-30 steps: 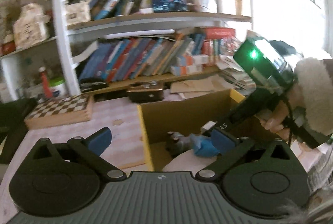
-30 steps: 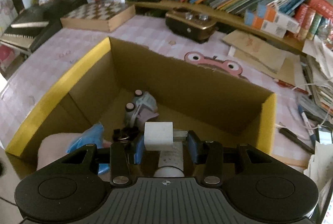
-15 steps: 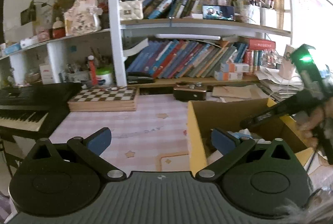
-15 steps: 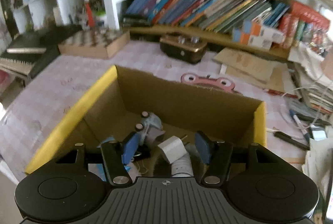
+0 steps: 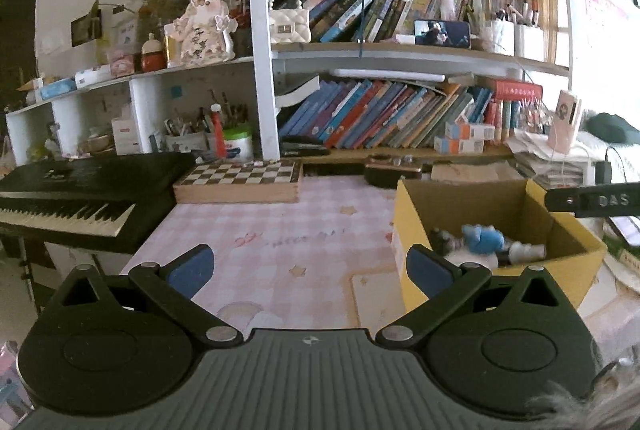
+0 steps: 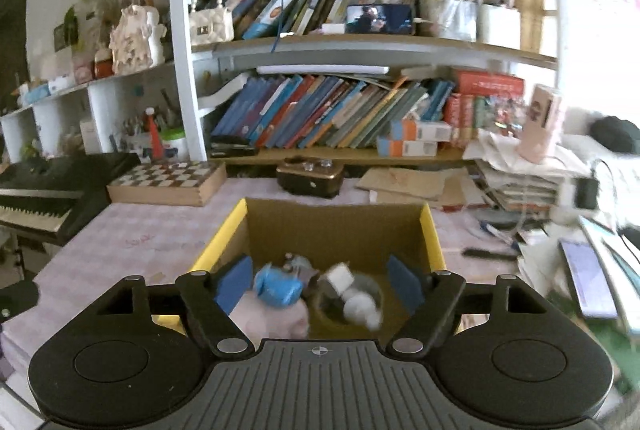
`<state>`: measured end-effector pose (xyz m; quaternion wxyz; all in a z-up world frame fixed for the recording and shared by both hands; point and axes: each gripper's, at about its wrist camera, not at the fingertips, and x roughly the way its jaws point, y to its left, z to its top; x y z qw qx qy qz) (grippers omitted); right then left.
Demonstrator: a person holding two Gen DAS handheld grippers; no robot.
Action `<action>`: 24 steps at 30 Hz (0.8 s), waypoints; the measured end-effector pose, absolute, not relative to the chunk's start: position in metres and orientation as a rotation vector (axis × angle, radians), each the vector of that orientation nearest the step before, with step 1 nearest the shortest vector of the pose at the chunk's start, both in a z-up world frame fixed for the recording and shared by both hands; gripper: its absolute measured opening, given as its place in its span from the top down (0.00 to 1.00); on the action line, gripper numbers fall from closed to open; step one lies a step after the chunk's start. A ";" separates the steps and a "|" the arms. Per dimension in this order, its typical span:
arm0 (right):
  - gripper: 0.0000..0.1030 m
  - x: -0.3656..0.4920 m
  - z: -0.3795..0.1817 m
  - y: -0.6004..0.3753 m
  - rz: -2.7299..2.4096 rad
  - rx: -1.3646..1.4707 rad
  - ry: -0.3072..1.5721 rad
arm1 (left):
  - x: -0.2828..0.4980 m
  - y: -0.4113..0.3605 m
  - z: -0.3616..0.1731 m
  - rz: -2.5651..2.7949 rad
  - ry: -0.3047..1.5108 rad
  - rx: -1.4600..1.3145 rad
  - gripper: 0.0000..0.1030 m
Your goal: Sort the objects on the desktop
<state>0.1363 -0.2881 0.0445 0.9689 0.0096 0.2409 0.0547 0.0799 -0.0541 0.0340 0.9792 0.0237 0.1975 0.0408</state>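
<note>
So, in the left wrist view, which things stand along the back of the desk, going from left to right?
Black keyboard → chessboard box → dark brown box with knobs → cardboard box.

Yellow-edged brown box (image 6: pixel 434 230); pink checked tablecloth (image 5: pixel 280 230); brown-white checkerboard (image 5: pixel 240 176).

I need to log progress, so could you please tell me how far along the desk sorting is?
Done: a blue toy and a white cube-shaped block lie in the yellow-edged cardboard box. In hand: nothing; the left gripper and right gripper are open. Left: a black pen lies on the pink checked table.
</note>
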 end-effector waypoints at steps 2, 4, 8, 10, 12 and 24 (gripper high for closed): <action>0.21 0.117 0.039 -0.281 0.094 0.027 0.489 | 0.068 -0.048 0.030 0.077 0.408 0.046 0.00; 0.20 0.098 0.033 -0.273 0.082 0.029 0.506 | 0.056 -0.043 0.025 0.069 0.421 0.044 0.00; 0.20 0.060 0.021 -0.256 0.068 0.030 0.544 | 0.033 -0.034 0.015 0.062 0.455 0.049 0.00; 0.19 0.044 0.016 -0.250 0.062 0.037 0.561 | 0.021 -0.030 0.009 0.059 0.474 0.049 0.00; 0.19 0.028 0.011 -0.243 0.057 0.044 0.575 | 0.010 -0.027 0.005 0.054 0.488 0.052 0.00; 0.14 -0.029 -0.005 -0.206 0.064 0.027 0.613 | -0.040 -0.014 -0.011 -0.007 0.545 0.072 0.00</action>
